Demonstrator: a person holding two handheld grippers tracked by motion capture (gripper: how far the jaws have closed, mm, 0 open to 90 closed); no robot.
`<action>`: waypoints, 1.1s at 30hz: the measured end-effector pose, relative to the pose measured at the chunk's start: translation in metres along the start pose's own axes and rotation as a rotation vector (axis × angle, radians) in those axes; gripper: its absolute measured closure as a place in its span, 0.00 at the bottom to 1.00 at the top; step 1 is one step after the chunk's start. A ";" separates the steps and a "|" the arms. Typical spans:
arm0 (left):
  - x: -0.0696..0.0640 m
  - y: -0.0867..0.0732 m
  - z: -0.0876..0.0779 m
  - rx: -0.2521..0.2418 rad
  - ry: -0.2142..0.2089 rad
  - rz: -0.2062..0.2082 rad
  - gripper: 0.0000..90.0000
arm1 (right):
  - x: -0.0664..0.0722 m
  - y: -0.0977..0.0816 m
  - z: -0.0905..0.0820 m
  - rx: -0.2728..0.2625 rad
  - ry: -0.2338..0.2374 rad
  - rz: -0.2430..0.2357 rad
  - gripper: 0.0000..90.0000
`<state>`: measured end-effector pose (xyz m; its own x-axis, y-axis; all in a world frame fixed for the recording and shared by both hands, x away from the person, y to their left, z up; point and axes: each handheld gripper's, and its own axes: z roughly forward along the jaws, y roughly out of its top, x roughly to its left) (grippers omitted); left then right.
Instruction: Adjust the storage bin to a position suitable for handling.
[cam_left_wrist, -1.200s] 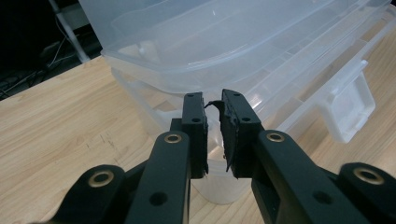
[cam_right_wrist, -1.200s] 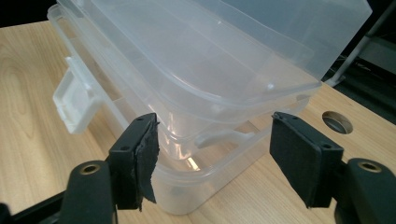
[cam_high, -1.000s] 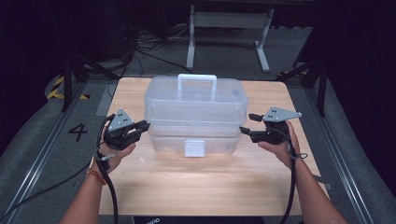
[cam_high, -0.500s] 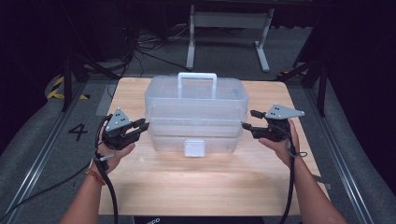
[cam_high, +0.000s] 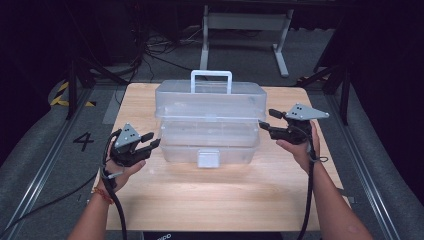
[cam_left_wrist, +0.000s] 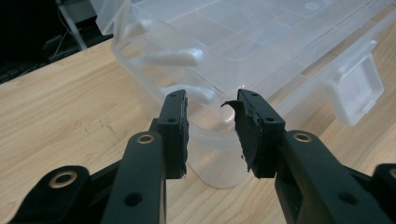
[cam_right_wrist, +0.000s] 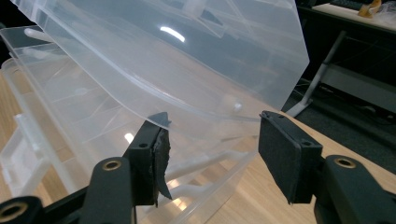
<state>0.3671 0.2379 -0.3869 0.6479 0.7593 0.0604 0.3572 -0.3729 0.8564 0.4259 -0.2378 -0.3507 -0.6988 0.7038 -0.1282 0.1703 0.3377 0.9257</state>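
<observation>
Wooden table (cam_high: 210, 195); one clear box (cam_high: 207, 120); two claws.

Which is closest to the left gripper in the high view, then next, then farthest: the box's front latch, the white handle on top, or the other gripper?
From the left gripper:
1. Front latch, just beside it.
2. White handle, up at the box's back.
3. Right gripper, across the box.

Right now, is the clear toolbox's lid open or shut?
Open: the lid of the toolbox is raised and shifted back, the tray beneath exposed, and the front latch hangs free.
</observation>
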 end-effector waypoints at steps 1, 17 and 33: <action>0.000 -0.001 0.000 0.001 -0.001 0.002 0.70 | 0.000 0.001 0.001 -0.002 -0.003 -0.002 0.50; -0.004 -0.011 0.006 0.022 -0.033 0.004 0.62 | -0.003 0.018 0.016 0.004 -0.044 -0.021 0.59; -0.010 -0.044 0.006 0.174 -0.026 0.056 0.58 | -0.009 0.023 0.023 -0.020 -0.069 0.019 0.62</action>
<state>0.3493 0.2435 -0.4283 0.6863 0.7216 0.0906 0.4294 -0.5026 0.7504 0.4521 -0.2223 -0.3359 -0.6456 0.7517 -0.1344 0.1686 0.3120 0.9350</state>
